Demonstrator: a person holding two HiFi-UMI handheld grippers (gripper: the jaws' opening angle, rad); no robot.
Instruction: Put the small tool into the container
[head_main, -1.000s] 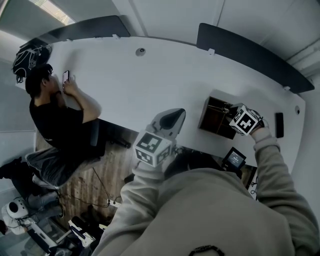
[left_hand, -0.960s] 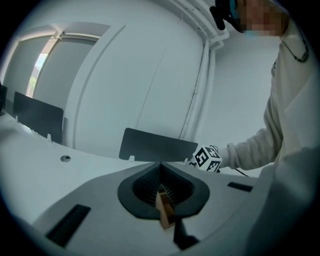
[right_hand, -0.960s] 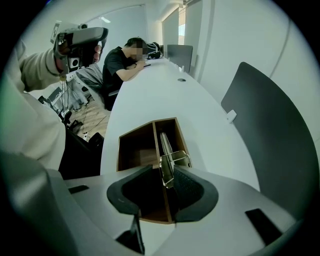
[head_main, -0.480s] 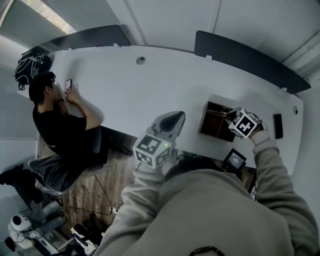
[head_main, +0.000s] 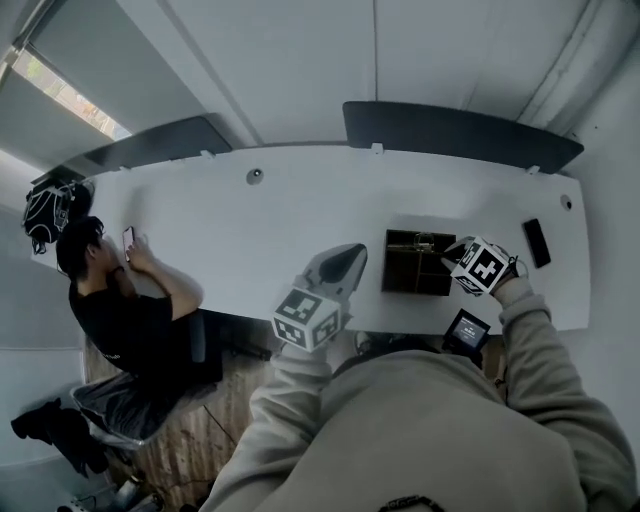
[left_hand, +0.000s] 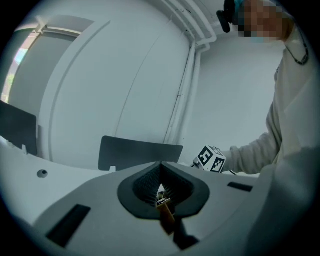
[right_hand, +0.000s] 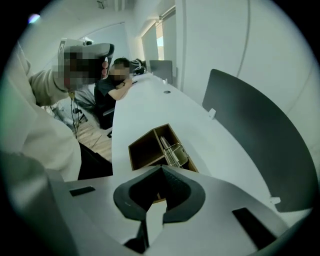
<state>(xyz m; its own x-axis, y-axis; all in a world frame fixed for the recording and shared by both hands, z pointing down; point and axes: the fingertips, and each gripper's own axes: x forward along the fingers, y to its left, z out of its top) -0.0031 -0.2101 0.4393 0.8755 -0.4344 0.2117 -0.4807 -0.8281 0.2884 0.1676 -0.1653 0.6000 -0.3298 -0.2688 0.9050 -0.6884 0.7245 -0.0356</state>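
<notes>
Change since earlier: the head view has swung, so the table (head_main: 250, 225) and container (head_main: 403, 270) now sit lower and squarer in frame. Both grippers keep much the same places relative to the box.
Left gripper (left_hand: 160, 169): jaws closed together, pinching the small tool (left_hand: 165, 216). It is held over the near edge of the table, to the left of the container and apart from it.
Small tool: a short brass-coloured piece. Its metal tip is caught in the dark pads and its body hangs back toward the camera. It is not yet in the box.
Right gripper (right_hand: 161, 171): jaws meet at the tips with nothing between them. It rests just beside the container's right edge, pointing at it.
Container: a brown wooden box with open-topped compartments. The nearer one looks empty, and the farther one holds a clear object (right_hand: 176, 152).
Step in hand: carrying, by my reading. The tool is gripped and the drop is still to come.
Next move: the left gripper has to travel right until the tool hangs over an open compartment, then lower and part its jaws. The right gripper seems placed to steady the box.
Farther off: a black phone (head_main: 536, 242) lies on the table beyond the right gripper. A seated person (head_main: 120, 300) is at the far left end, and dark divider panels (head_main: 460, 135) line the back edge.
</notes>
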